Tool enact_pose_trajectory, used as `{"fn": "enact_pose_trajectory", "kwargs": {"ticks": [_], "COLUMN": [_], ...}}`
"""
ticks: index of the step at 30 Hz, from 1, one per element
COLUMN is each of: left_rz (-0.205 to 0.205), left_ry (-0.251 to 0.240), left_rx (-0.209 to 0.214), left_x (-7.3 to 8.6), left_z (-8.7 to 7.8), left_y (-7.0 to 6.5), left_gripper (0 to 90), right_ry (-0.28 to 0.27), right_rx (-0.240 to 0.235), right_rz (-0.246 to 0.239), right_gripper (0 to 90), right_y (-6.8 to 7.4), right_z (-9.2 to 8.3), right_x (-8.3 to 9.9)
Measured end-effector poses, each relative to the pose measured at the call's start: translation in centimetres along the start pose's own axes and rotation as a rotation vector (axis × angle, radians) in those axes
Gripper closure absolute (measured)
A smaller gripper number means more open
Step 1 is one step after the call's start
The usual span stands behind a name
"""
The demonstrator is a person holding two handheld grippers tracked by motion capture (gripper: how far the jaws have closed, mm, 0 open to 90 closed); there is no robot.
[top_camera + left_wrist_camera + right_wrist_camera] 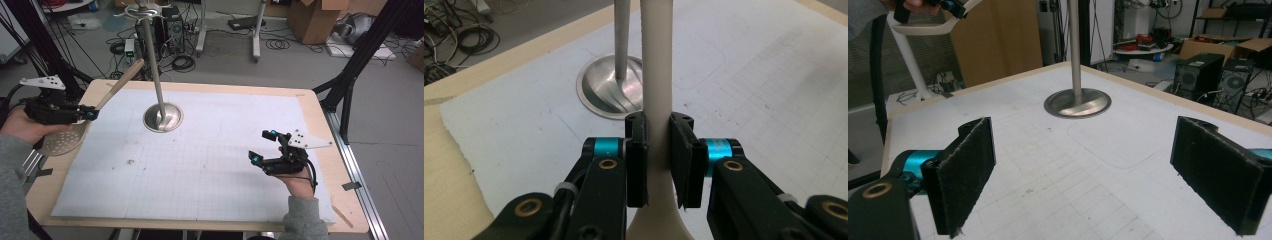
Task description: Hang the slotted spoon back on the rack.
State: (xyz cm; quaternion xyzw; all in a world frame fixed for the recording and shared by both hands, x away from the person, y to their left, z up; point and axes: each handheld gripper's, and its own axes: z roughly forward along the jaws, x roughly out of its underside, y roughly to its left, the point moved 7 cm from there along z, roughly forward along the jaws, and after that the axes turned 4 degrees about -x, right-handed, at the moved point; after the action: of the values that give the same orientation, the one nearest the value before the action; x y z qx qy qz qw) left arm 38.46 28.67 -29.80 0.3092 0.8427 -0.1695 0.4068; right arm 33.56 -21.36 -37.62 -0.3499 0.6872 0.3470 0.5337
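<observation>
The left gripper (658,150) is clamped on the pale handle of a skimmer spoon (116,83), left of the metal stand (162,117); the spoon's perforated bowl hangs over the table (310,105) edge and its handle tip points toward the stand's pole. The right gripper (263,145), jaws spread wide and empty, hovers over the white mat (210,165), well right of the stand.

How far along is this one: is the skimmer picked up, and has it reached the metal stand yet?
Done: the left tongs are clamped on the skimmer handle, lifted at the table's left edge. In hand: carrying it. Left: it is not yet on the metal stand, if that is the goal. The right tongs are open, idle.
</observation>
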Motion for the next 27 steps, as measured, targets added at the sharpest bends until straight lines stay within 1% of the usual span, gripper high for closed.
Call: {"fn": "enact_pose_trajectory", "kwargs": {"ticks": [2,3,4,5,8,9,10,12,14,17,19,22,27], "left_rz": [0.003,0.002,-0.005,-0.01,-0.013,-0.015,-0.016,-0.015,-0.029,-0.034,-0.032,-0.018,-0.011], "left_ry": [-0.005,-0.009,-0.018,-0.026,-0.049,-0.052,-0.056,-0.062,-0.07,-0.089,-0.096,-0.09,-0.107], "left_rx": [0.006,0.002,0.0,0.003,0.001,0.001,0.001,0.003,0.008,0.014,0.016,0.011,0.007], "left_x": [-0.3,-0.5,-0.7,-0.9,-1.6,-1.7,-1.9,-2.1,-2.4,-2.8,-3.1,-3.4,-4.0], "left_z": [-0.2,-0.4,-0.5,-0.7,-1.2,-1.3,-1.4,-1.6,-1.6,-1.8,-2.0,-2.4,-3.3], "left_y": [0.1,0.2,0.3,0.4,0.6,0.7,0.8,0.9,1.1,1.3,1.4,1.7,1.9], "left_gripper": [77.9,77.9,77.9,77.9,77.9,77.9,77.9,77.9,77.9,77.9,77.9,77.9,77.9], "right_ry": [-0.003,-0.005,-0.009,-0.006,-0.006,-0.009,-0.006,-0.002,-0.005,-0.002,-0.001,-0.006,-0.009], "right_rx": [0.001,0.001,0.002,0.004,0.003,0.002,0.001,0.002,0.001,0.004,0.001,0.002,0.003], "right_rz": [0.007,0.004,0.001,0.009,0.009,0.001,0.003,0.007,0.002,0.001,0.007,0.003,0.004], "right_gripper": [9.8,9.8,9.8,9.8,9.8,9.8,9.8,9.8,9.8,9.8,9.8,9.8,9.8], "right_y": [0.0,0.0,0.0,0.0,0.0,0.0,0.0,0.0,-0.1,-0.1,0.0,-0.1,-0.2], "right_z": [-0.1,-0.1,-0.1,-0.2,-0.2,-0.1,-0.1,-0.1,-0.1,0.0,0.0,-0.1,-0.2], "right_x": [0.0,-0.1,-0.1,-0.1,-0.1,-0.1,-0.1,0.0,0.0,0.0,0.0,0.0,-0.1]}}
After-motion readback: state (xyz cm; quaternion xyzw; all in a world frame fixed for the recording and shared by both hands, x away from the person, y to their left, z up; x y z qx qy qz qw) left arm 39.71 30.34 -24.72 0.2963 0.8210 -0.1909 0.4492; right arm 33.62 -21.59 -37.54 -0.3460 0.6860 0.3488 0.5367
